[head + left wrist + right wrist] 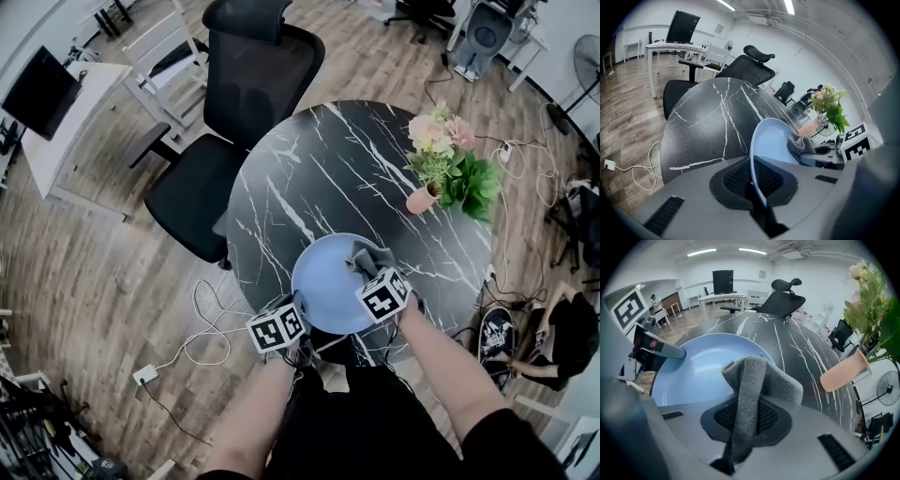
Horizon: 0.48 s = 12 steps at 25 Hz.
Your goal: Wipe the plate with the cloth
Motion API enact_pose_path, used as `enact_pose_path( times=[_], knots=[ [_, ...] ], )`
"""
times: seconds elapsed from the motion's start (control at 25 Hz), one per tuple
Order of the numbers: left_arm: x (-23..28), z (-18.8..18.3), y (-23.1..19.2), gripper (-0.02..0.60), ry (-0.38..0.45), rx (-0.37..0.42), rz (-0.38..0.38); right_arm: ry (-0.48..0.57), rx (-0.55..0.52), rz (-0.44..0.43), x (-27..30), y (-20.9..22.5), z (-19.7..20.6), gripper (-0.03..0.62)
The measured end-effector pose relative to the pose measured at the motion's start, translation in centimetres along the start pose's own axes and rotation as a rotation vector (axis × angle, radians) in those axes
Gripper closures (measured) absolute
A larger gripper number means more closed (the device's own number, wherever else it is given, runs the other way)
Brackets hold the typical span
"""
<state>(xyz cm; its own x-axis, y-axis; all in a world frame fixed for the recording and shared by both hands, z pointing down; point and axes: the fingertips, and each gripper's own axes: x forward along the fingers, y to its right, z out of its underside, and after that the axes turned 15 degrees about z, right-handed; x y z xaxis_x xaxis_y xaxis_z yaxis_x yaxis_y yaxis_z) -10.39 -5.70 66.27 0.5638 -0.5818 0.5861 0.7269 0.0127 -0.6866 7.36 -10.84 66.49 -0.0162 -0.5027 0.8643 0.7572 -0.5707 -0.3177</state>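
My right claw (746, 427) is clamped on a fold of the grey cloth (757, 376). The cloth rises between the pads and bunches into a wad just ahead of the tips, which gives me a soft face to rub with instead of bare plastic. The wad rests on the blue plate (693, 366), directly in front of this claw and near the rim. The bare bowl of the plate spreads away to the claw's left, and I judge most of the wiping lies that way

My left claw (757, 187) is pinched almost shut on the plate's near rim, with the thin edge running up between the pads. I reckon that grip is there to anchor the plate so it won't skate on the table (319, 169) when the cloth drags across it. From this claw the plate stretches forward, with the cloth and the other claw at its far side, well apart from the pinched edge

Further out, ahead and to the right of the right claw, a pink flower pot (843, 373) stands apart from the plate, and beyond the table's far edge there is a black office chair (239, 112)
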Motion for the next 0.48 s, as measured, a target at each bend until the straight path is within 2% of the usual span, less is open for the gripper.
enact_pose_path(
  times=[0.32, 0.48],
  knots=[
    [-0.2, -0.2, 0.0, 0.552, 0.02, -0.014, -0.014, 0.074, 0.179, 0.106, 0.2, 1.7, -1.9, 0.536],
    [0.0, -0.1, 0.0, 0.552, 0.019, -0.017, -0.013, 0.12, 0.229, 0.127, -0.4, 2.3, -2.6, 0.536]
  ],
)
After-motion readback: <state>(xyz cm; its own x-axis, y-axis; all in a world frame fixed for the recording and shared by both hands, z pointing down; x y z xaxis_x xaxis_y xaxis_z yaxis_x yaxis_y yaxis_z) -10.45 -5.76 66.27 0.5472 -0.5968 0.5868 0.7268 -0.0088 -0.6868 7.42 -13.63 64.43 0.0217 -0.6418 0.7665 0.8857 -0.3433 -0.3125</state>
